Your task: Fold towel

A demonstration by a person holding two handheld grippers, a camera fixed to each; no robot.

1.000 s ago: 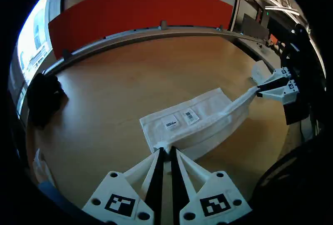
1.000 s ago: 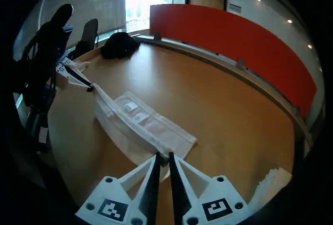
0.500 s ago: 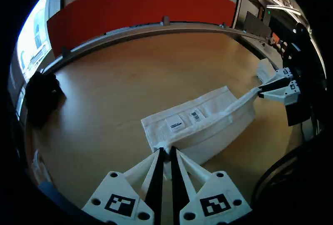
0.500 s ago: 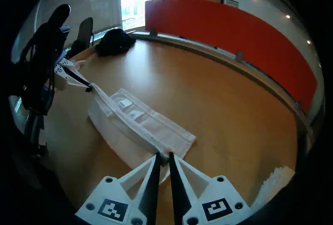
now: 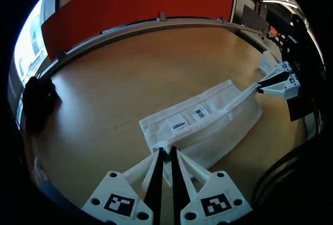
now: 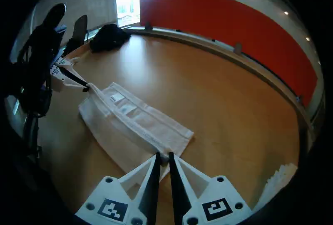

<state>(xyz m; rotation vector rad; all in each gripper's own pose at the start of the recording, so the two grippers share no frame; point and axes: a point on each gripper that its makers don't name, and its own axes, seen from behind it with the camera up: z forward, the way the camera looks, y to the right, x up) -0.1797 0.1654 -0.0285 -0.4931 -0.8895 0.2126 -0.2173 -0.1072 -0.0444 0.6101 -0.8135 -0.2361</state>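
Towel: the white towel (image 5: pixel 200 121) lies lengthwise on the table, stretched between the two grippers. One long edge is raised at both ends and the slack sags below it. In the right gripper view it (image 6: pixel 133 121) runs from 6 o'clock up toward 9 o'clock.
Table: the large curved wooden table (image 5: pixel 125 79) carries the towel near its front edge, with bare wood beyond it toward 12 o'clock.
Red partition: the red partition (image 5: pixel 137 4) stands along the far rim of the table at 12 o'clock.
Dark bundle: a dark bundle (image 5: pixel 37 100) sits on the table at 9 o'clock in the left gripper view, well apart from the towel.
Left gripper: the left gripper (image 5: pixel 165 150) has its fingers pressed together on one corner of the towel at 6 o'clock. The right gripper view shows it (image 6: pixel 85 87) at 9 o'clock, pinching that end.
Right gripper: the right gripper (image 6: pixel 163 155) is clamped on the opposite corner at 6 o'clock of its own view. It (image 5: pixel 259 87) appears at 3 o'clock in the left gripper view, pulling the edge taut.
Tags: two small tags (image 5: pixel 177 122) lie face up on the upper layer.
Step in hand: by the look of it, the lengthwise fold, with both corners held off the table.
Next move: it calls for carrying both corners together toward 12 o'clock, level and taut, laying them on the far edge, then opening.
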